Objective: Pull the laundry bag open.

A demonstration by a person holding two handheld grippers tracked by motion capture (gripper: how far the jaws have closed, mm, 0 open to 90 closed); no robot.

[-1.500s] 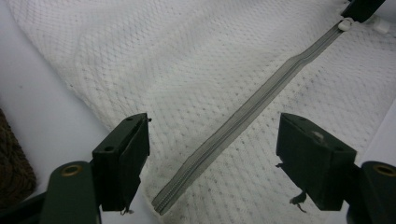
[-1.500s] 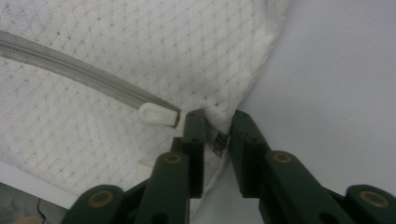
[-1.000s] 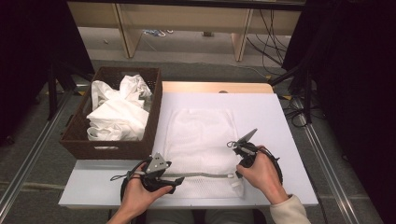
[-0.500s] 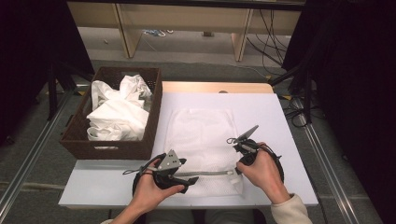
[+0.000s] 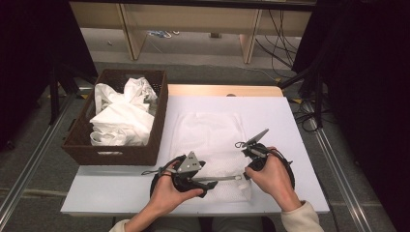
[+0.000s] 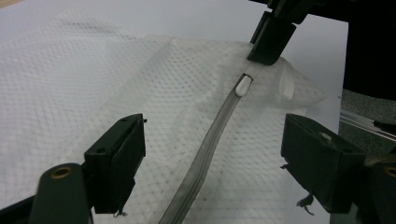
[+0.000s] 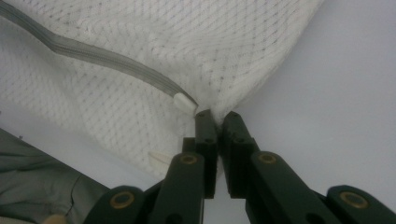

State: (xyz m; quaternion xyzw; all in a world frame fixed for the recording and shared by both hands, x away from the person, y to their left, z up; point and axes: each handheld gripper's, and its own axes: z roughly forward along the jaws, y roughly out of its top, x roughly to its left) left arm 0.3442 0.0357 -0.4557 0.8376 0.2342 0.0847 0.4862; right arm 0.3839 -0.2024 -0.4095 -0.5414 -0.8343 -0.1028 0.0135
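Observation:
A white mesh bag [image 5: 210, 140] lies flat on the white table [image 5: 290, 125], with a grey zipper [image 5: 222, 178] along its near edge. My right gripper [image 7: 218, 116] is shut on the bag's near right corner, just beside the white zipper pull [image 7: 184, 102]. In the high view the right gripper [image 5: 243, 175] sits at the zipper's right end. My left gripper [image 6: 217, 158] stands open, its jaws on either side of the zipper [image 6: 205, 154] and not touching it. The pull [image 6: 243, 86] lies ahead of it, under the right gripper's fingers [image 6: 273, 39]. The left gripper [image 5: 212, 183] is at the table's near edge.
A brown wicker basket [image 5: 77, 145] holding crumpled white cloths [image 5: 121, 116] stands against the table's left side. A wooden strip [image 5: 222, 90] runs along the far edge. Cables [image 5: 309, 116] lie on the floor at the right.
My left hand has moved right along the bag's near edge, closer to the right gripper. The right gripper has stayed in place on the corner.

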